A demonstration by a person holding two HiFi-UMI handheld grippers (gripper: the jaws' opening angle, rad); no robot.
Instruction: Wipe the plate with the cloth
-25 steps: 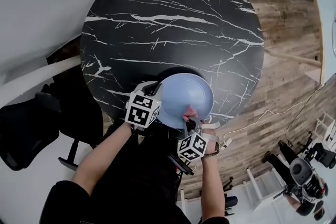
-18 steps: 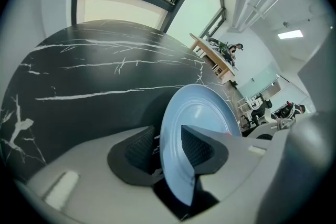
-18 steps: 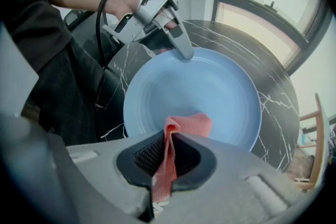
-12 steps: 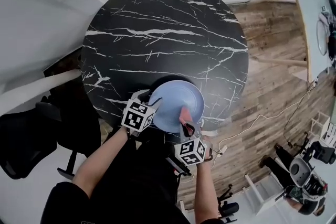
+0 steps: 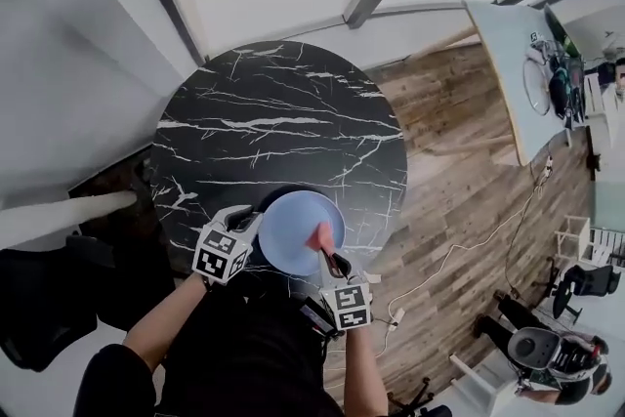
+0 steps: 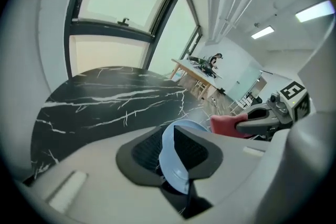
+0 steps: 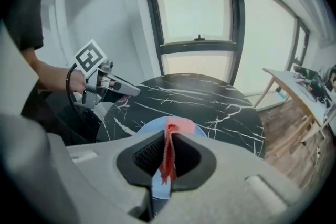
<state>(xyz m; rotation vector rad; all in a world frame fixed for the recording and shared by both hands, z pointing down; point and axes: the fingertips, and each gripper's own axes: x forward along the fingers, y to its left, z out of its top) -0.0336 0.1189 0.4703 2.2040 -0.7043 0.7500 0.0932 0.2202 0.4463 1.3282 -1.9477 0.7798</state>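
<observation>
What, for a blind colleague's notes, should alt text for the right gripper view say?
The right gripper is shut on a red cloth, with a blue plate behind it. Beyond are a black marble table and a window; at left, the left gripper is closing on the plate's rim.

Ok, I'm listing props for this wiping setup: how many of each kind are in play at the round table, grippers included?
plate: 1
cloth: 1
round table: 1
grippers: 2 (left gripper, jaws closing with the plate's rim between them; right gripper, on the cloth)
total: 5
</observation>
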